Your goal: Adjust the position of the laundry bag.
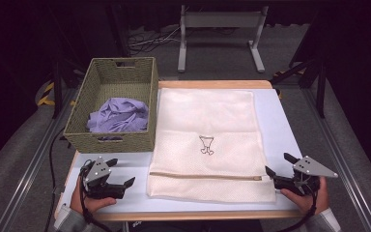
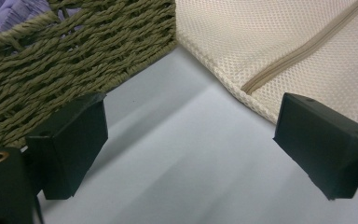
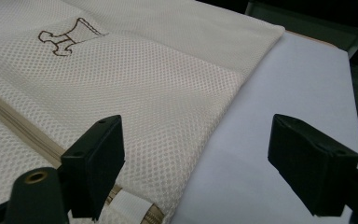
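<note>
A cream mesh laundry bag (image 1: 207,140) lies flat on the white table (image 1: 280,130), its zipper (image 1: 207,176) running along the near edge and a small brown emblem (image 1: 206,144) at its middle. A woven olive basket (image 1: 118,72) at the left holds crumpled purple cloth (image 1: 119,116). My left gripper (image 1: 121,172) rests near the table's front left, open and empty, between the basket (image 2: 65,60) and the bag's corner (image 2: 279,51). My right gripper (image 1: 281,164) stands open beside the bag's right zipper end (image 3: 135,205), with nothing between its jaws.
A grey metal stand (image 1: 220,34) stands on the floor beyond the table's far edge. Cables (image 1: 149,41) lie on the floor behind the basket. Bare tabletop (image 3: 284,93) runs along the bag's right side.
</note>
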